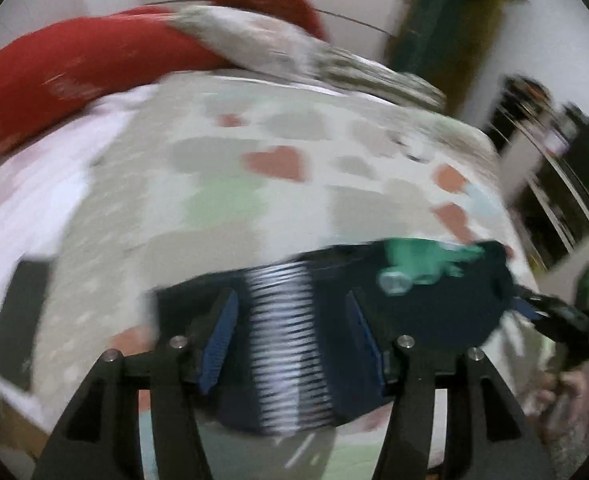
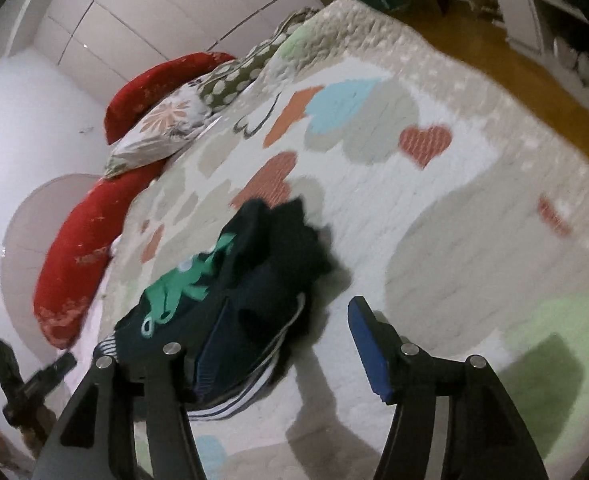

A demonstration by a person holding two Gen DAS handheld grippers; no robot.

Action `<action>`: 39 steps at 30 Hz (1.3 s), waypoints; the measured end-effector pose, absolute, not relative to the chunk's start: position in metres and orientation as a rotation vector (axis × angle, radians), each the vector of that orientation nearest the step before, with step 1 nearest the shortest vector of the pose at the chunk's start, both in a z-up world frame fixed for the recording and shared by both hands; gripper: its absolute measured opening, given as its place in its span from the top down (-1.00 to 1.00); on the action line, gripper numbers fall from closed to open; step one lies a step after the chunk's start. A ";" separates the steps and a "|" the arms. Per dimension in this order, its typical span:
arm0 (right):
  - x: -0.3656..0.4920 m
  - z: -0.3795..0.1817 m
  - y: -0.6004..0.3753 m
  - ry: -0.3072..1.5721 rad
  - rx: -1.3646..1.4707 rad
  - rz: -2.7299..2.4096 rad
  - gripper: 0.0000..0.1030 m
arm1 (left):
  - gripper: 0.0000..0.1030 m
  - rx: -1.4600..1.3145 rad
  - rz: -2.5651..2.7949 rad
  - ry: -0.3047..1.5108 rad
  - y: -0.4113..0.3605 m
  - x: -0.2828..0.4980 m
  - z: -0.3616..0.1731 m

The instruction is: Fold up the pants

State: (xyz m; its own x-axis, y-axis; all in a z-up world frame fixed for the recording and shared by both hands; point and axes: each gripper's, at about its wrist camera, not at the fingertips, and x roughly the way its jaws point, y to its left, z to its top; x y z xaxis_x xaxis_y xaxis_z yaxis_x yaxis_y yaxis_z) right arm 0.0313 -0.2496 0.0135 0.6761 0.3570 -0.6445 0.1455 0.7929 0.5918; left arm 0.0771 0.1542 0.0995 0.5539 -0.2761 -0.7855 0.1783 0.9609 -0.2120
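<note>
Both your grippers, left gripper (image 1: 290, 336) and right gripper (image 2: 286, 344), had jaws spread open, gripping nothing, over the dark pants (image 2: 270, 248) bunched on the bed (image 2: 434, 216).

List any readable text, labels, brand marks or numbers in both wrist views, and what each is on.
None readable.
Pants: green cartoon print, a picture only, no letters visible.
Red pillow: pale marks, too blurred to tell whether they are text.
Quilt: heart shapes only.
The left wrist view is motion-blurred; the dark flat object shows nothing legible.
</note>
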 end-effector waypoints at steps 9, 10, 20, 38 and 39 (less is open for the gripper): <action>0.046 -0.004 -0.227 0.831 0.661 0.173 -0.30 | -0.08 0.075 -0.616 1.092 -0.046 0.154 0.080; 0.046 -0.005 -0.226 0.827 0.661 0.176 -0.30 | -0.08 0.084 -0.637 1.108 -0.059 0.159 0.076; 0.046 -0.009 -0.218 0.758 0.631 0.203 -0.30 | -0.04 0.197 -0.741 1.275 -0.161 0.192 0.017; 0.060 0.062 -0.107 0.740 0.350 0.408 0.66 | 0.89 -0.214 -0.595 1.029 0.039 0.145 0.088; 0.062 0.061 -0.095 0.752 0.323 0.426 0.61 | 0.88 -0.254 -0.552 1.020 0.063 0.138 0.086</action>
State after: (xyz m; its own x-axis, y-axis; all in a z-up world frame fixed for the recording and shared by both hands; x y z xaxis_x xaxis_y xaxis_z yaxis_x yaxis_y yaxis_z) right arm 0.0622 -0.0949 0.0612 0.6524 0.4808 -0.5859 -0.2548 0.8672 0.4279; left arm 0.1377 0.0630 0.0856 0.4029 -0.5461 -0.7345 0.3159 0.8361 -0.4484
